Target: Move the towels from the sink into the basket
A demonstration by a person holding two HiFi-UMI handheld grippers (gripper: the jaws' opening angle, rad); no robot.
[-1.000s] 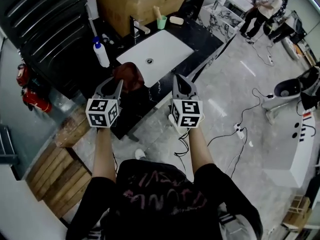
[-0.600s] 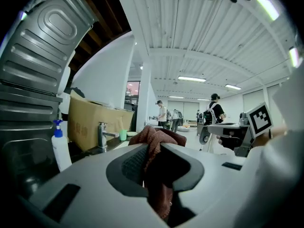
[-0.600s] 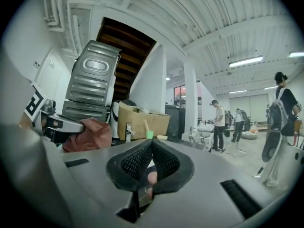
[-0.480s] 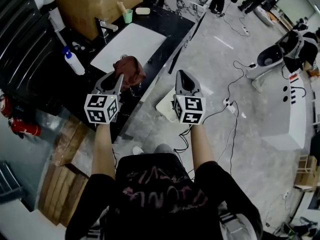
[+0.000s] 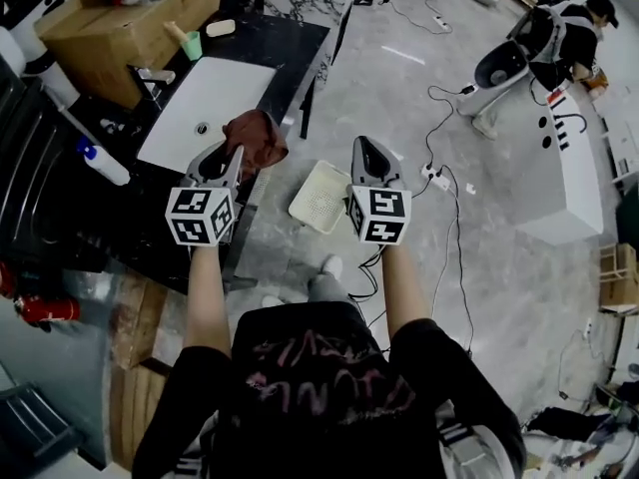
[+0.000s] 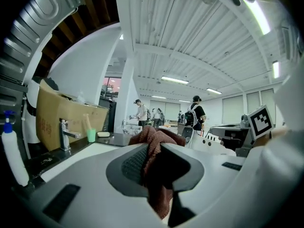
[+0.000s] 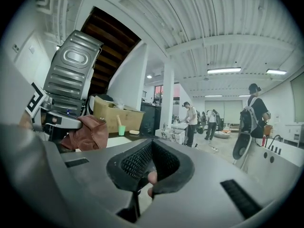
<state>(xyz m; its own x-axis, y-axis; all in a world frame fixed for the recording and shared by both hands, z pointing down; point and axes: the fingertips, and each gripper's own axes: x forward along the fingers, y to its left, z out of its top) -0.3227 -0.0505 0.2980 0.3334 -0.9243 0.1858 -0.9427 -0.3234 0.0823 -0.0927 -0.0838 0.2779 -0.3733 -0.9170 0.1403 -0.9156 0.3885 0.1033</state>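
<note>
A reddish-brown towel (image 5: 258, 136) hangs bunched from my left gripper (image 5: 232, 154), which is shut on it above the dark counter's right edge, just right of the white sink (image 5: 215, 88). In the left gripper view the towel (image 6: 159, 137) fills the gap between the jaws of the left gripper (image 6: 154, 156). The white basket (image 5: 321, 196) sits on the floor between the two grippers, below and right of the towel. My right gripper (image 5: 365, 149) hovers over the floor right of the basket, jaws together and empty. Its own view shows the right gripper (image 7: 151, 164) shut, with the towel (image 7: 90, 132) at the left.
A faucet (image 5: 155, 75), a green cup (image 5: 192, 43) and a cardboard box (image 5: 130, 13) line the counter behind the sink. A spray bottle (image 5: 95, 158) stands at the left. Cables (image 5: 444, 183) trail over the grey floor. A white unit (image 5: 564, 168) stands far right.
The view has swung right: the sink slid to the upper left and the basket came into sight. My left gripper carried the towel from beside the sink out over the counter's edge.
</note>
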